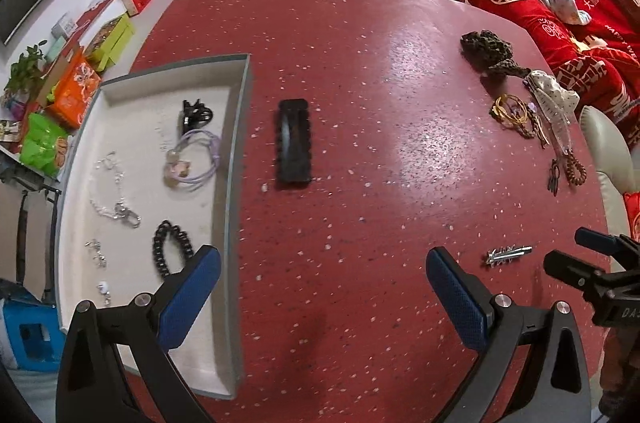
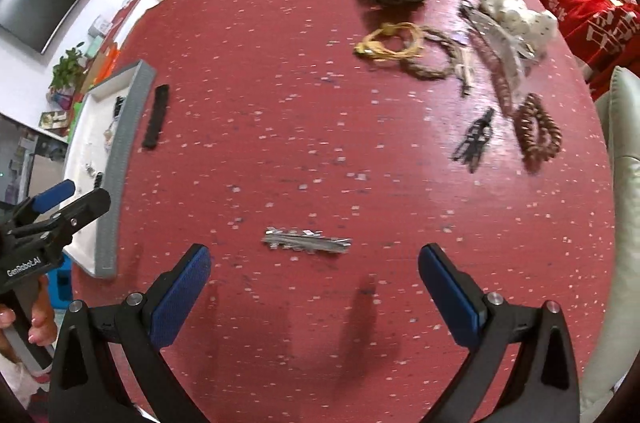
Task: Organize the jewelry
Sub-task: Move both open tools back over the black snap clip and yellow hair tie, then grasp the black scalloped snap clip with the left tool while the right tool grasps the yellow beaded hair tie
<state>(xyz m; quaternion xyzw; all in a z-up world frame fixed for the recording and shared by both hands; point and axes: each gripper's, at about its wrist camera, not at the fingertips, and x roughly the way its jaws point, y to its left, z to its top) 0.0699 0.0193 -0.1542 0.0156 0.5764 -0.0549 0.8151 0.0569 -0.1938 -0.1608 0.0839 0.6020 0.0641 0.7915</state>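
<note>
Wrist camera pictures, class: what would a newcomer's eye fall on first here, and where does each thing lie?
The speckled red table fills both views. At its left edge lies a white tray with grey walls, holding a lilac hair tie, and a black hair clip lies beside it. A silver hair clip lies just ahead of the open right gripper.

A grey-rimmed white tray point(image 1: 240, 111) at the surface's left edge holds a lilac hair tie point(image 1: 196, 159), black coil tie point(image 1: 172, 253) and silver chain point(image 1: 116, 199). A black clip point(image 1: 294, 143) lies just beside it; a silver clip point(image 2: 306, 241) lies flat near the front edge.
</note>
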